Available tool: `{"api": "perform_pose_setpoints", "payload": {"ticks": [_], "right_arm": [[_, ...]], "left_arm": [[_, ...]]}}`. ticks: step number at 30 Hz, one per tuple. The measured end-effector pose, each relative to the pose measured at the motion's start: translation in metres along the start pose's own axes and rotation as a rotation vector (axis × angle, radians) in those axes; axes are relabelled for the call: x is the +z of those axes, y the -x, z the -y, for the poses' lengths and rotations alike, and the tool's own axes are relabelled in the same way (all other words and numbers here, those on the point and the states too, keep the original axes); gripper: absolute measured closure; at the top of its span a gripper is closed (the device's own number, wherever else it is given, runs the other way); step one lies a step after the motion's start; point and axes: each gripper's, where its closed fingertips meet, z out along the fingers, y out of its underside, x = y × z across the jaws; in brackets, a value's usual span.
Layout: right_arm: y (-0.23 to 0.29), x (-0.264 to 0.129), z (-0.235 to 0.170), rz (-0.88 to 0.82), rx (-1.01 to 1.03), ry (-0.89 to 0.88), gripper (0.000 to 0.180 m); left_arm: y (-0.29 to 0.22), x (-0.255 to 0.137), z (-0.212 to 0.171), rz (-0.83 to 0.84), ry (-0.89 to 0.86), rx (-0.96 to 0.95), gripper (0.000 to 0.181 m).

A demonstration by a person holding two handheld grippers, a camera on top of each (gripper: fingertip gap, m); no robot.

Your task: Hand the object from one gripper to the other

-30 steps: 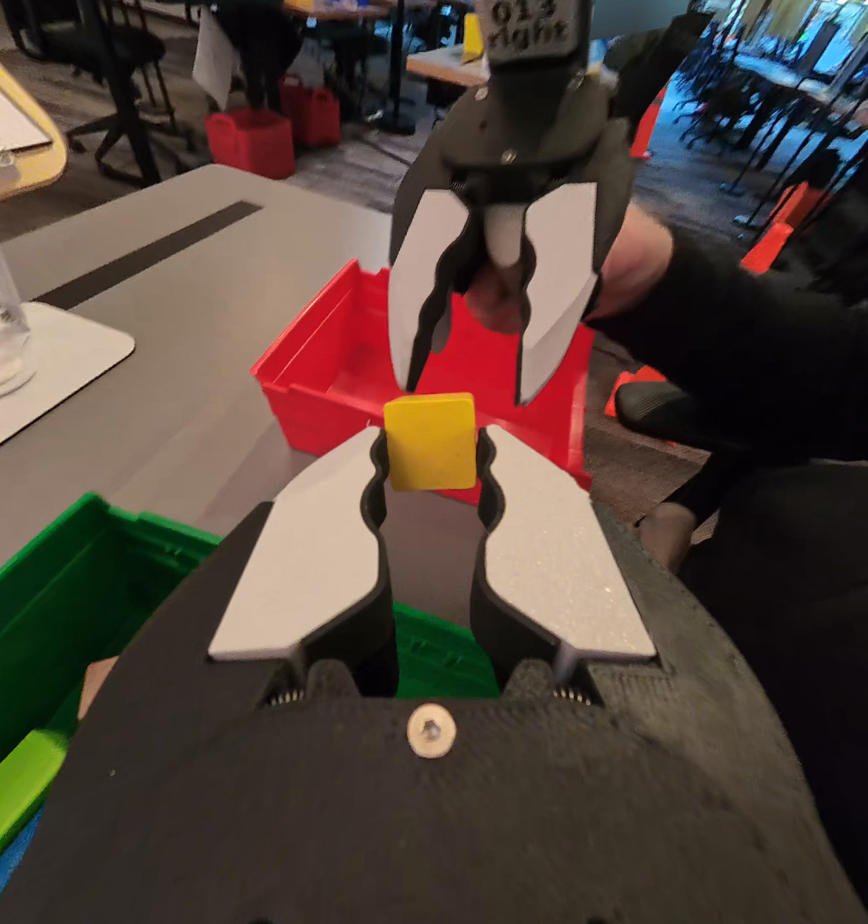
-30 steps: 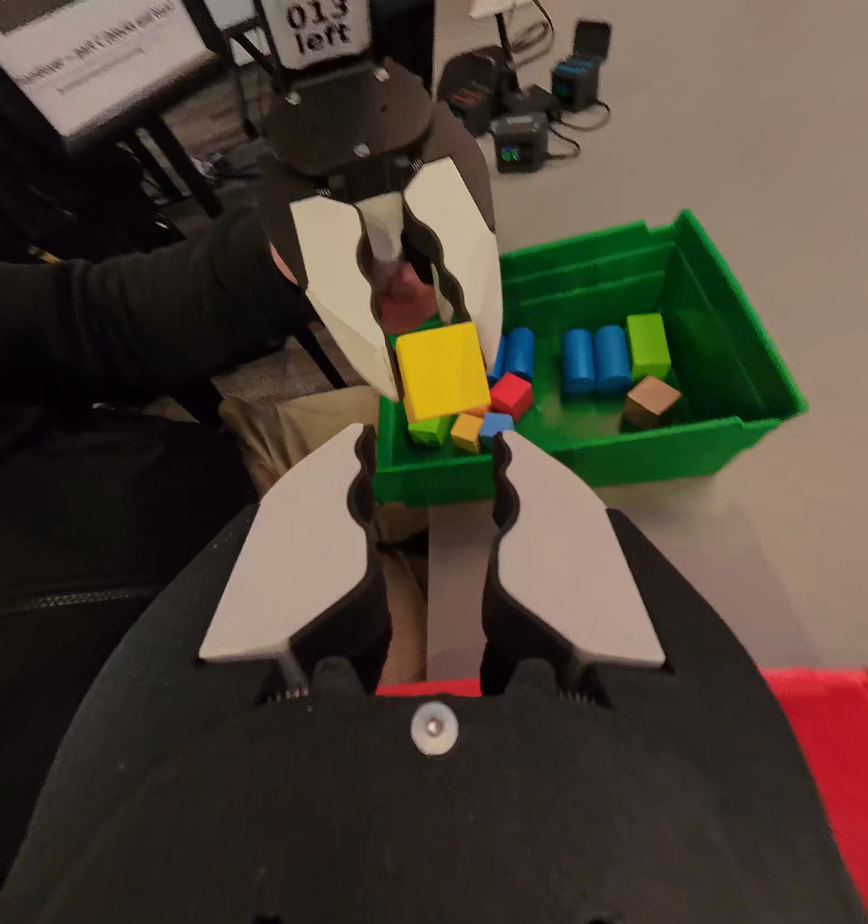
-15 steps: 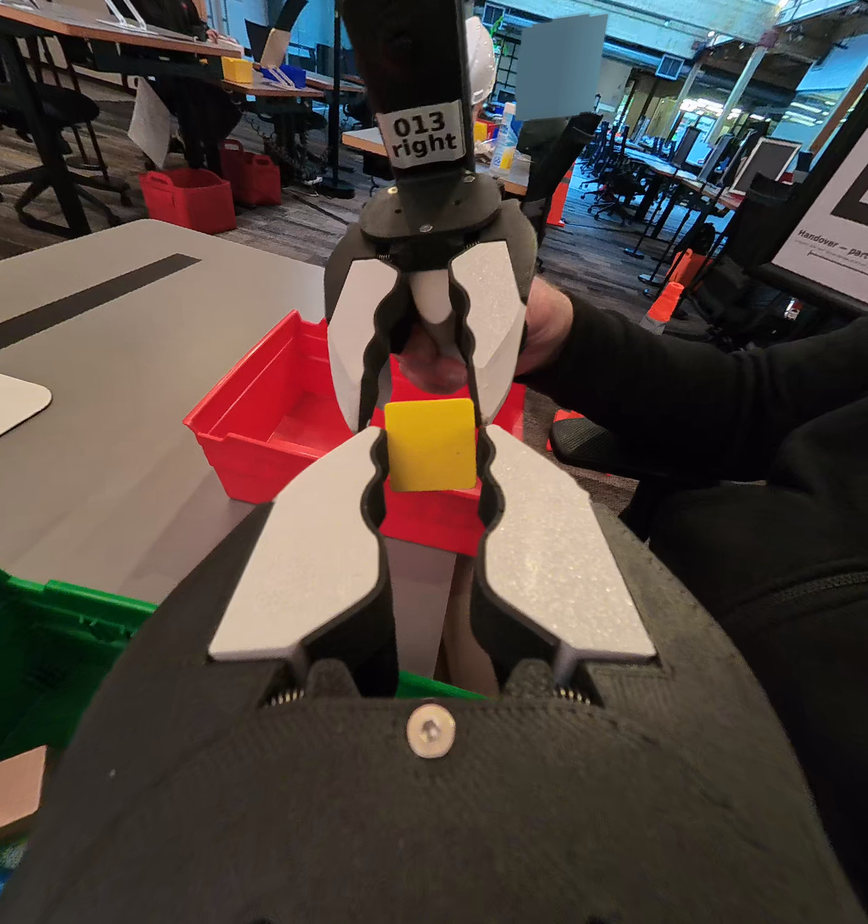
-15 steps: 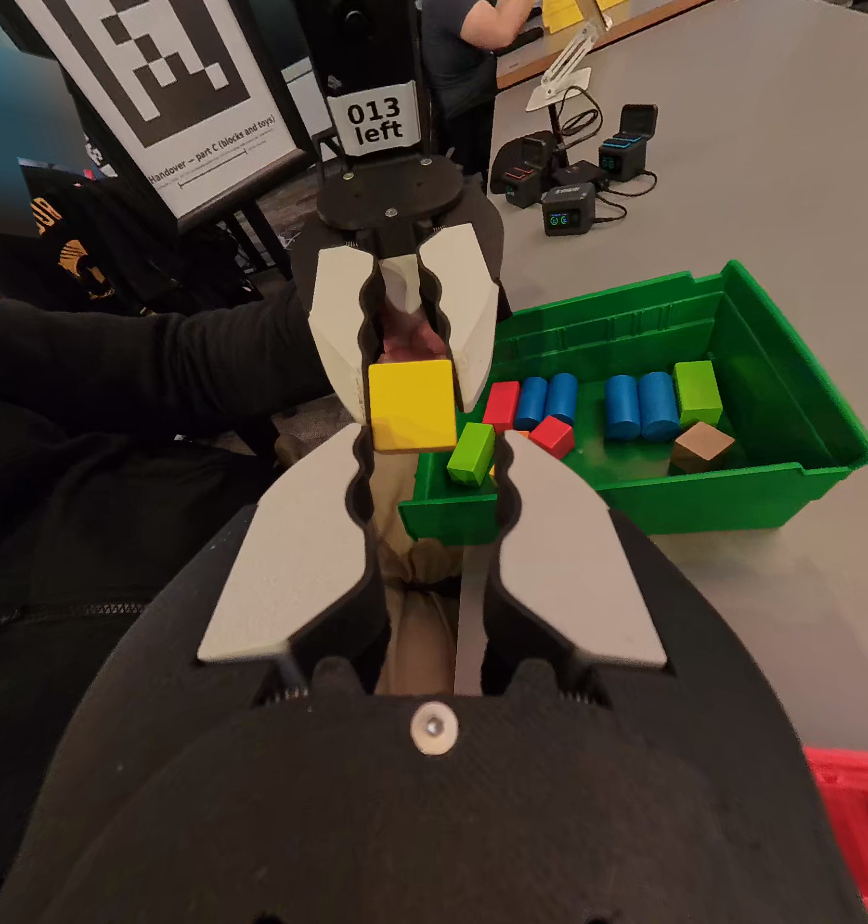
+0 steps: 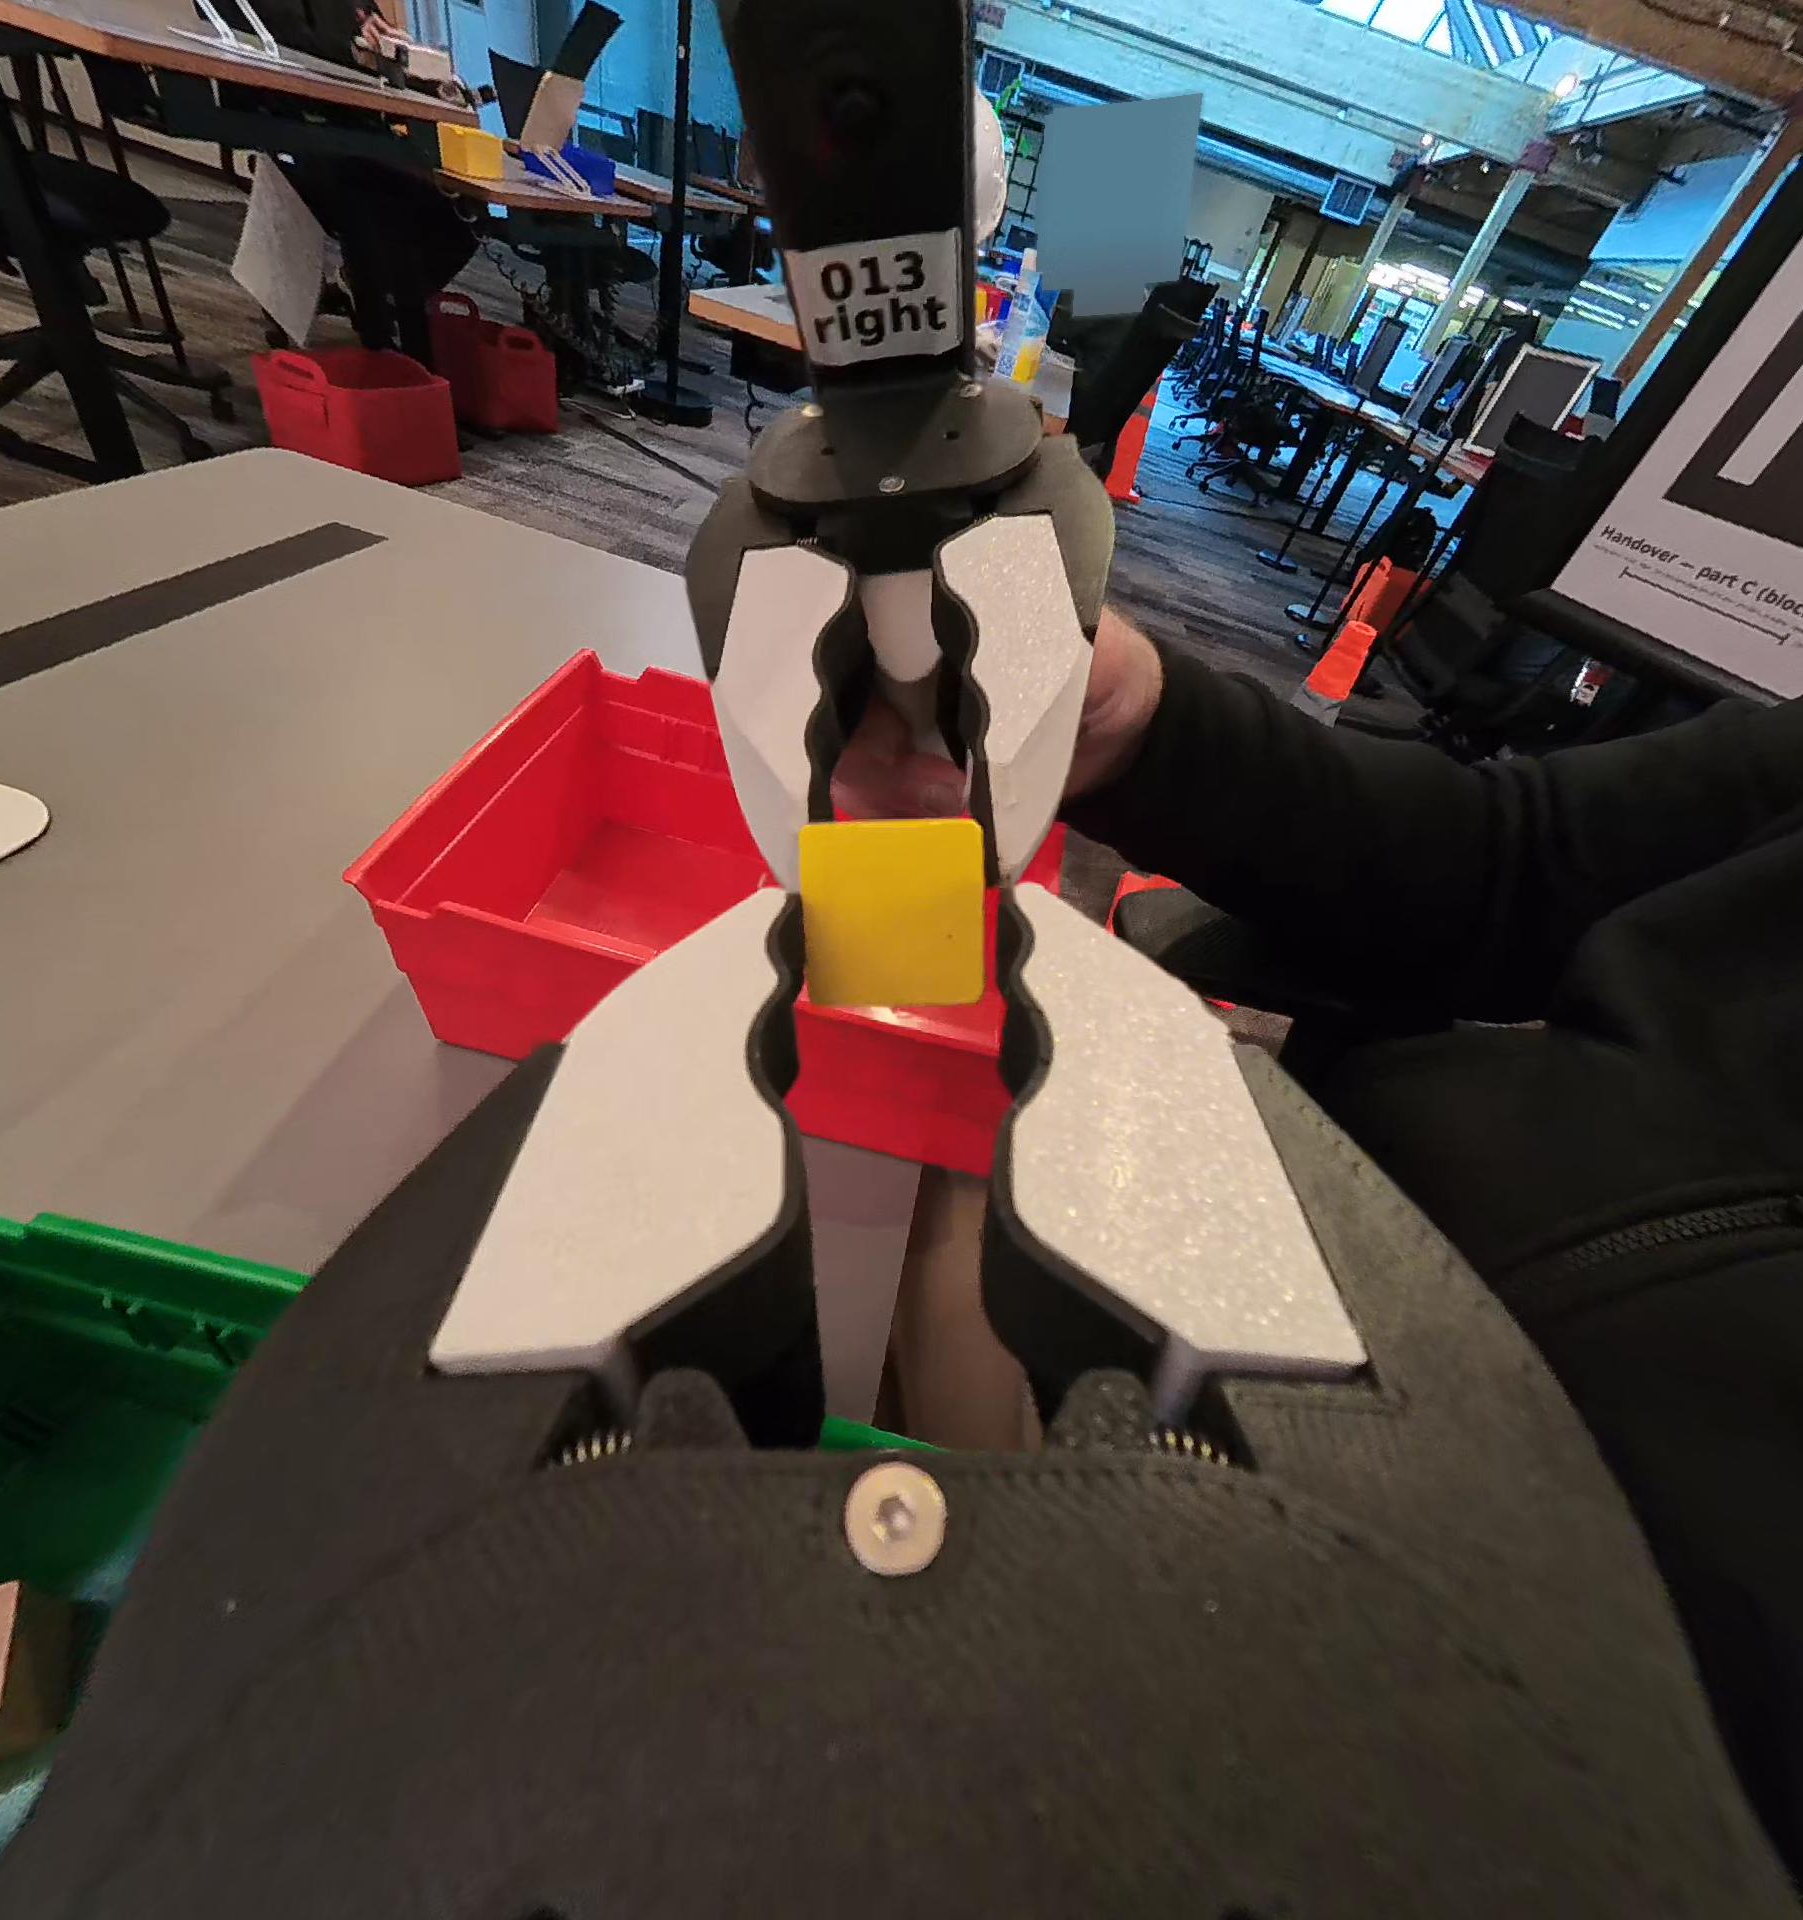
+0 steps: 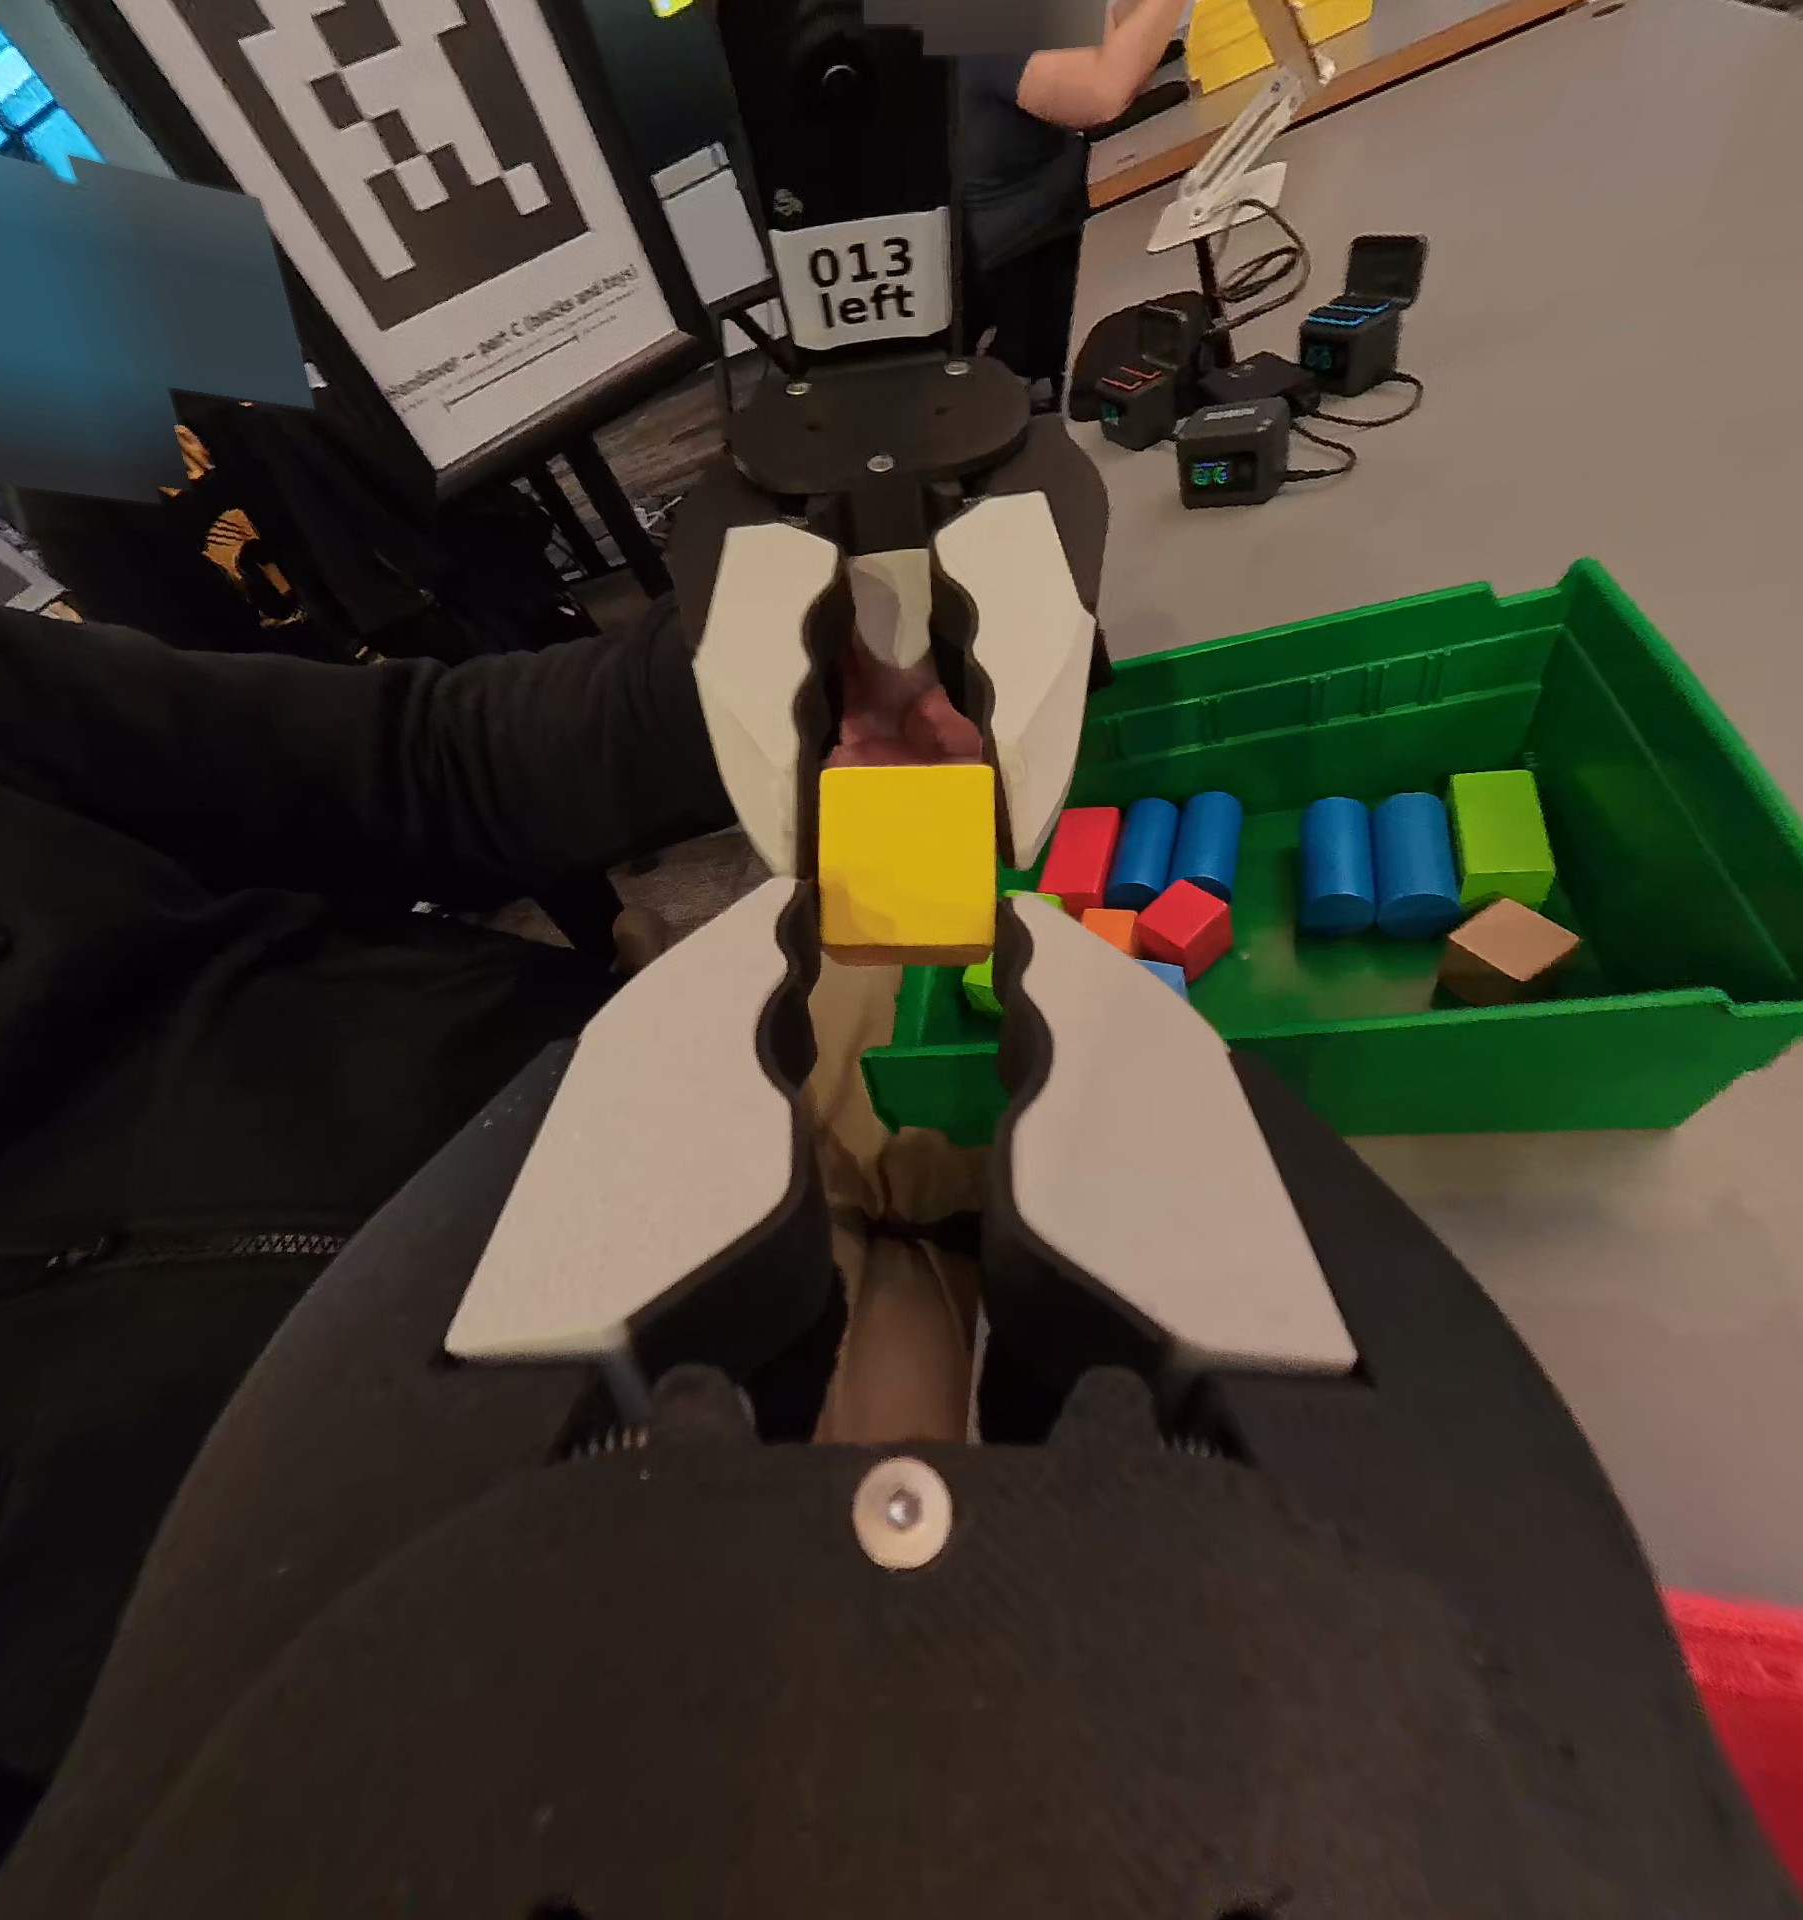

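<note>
Two grippers meeting tip to tip above the edge of a grey surface (image 5: pixel 201 779), yellow block (image 6: pixel 905 862) held aloft between them. Left gripper (image 5: pixel 894 909) pinching the block by its side faces. Right gripper (image 6: pixel 902 909) narrowed around the same block from the opposite end, fingertips (image 6: pixel 772 935) right against its sides; firm pressure or mere contact cannot be told. Red bin (image 5: pixel 492 987) on the surface beyond the block in the left wrist view. Green bin (image 6: pixel 1499 1070) with blue cylinders (image 6: pixel 1375 873) and red, green, orange and brown blocks to the right in the right wrist view.
</note>
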Motion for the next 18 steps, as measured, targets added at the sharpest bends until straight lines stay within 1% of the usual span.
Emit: {"api": "perform_pose_setpoints", "payload": {"ticks": [1,4,8,9,13,15,18], "right_arm": [[-0.004,-0.005,0.000,-0.027,0.010,0.004,0.148],[-0.027,-0.029,-0.006,-0.172,0.050,0.048,0.148],[-0.077,-0.084,-0.045,-0.498,0.123,0.254,0.148],[-0.086,-0.096,-0.056,-0.545,0.159,0.287,0.148],[-0.116,-0.140,-0.096,-0.713,0.312,0.385,0.148],[-0.126,-0.152,-0.116,-0.760,0.372,0.436,0.148],[-0.136,-0.156,-0.143,-0.801,0.432,0.523,0.148]], "left_arm": [[0.002,-0.001,0.001,0.008,-0.006,-0.005,0.140],[0.011,-0.010,0.004,0.054,-0.013,-0.005,0.136],[0.030,-0.024,0.001,0.131,0.001,-0.002,0.137],[0.034,-0.026,-0.001,0.144,0.003,-0.007,0.137],[0.046,-0.029,-0.010,0.180,0.031,-0.029,0.138],[0.050,-0.029,-0.015,0.192,0.047,-0.034,0.138],[0.059,-0.029,-0.023,0.223,0.082,-0.038,0.138]]}}
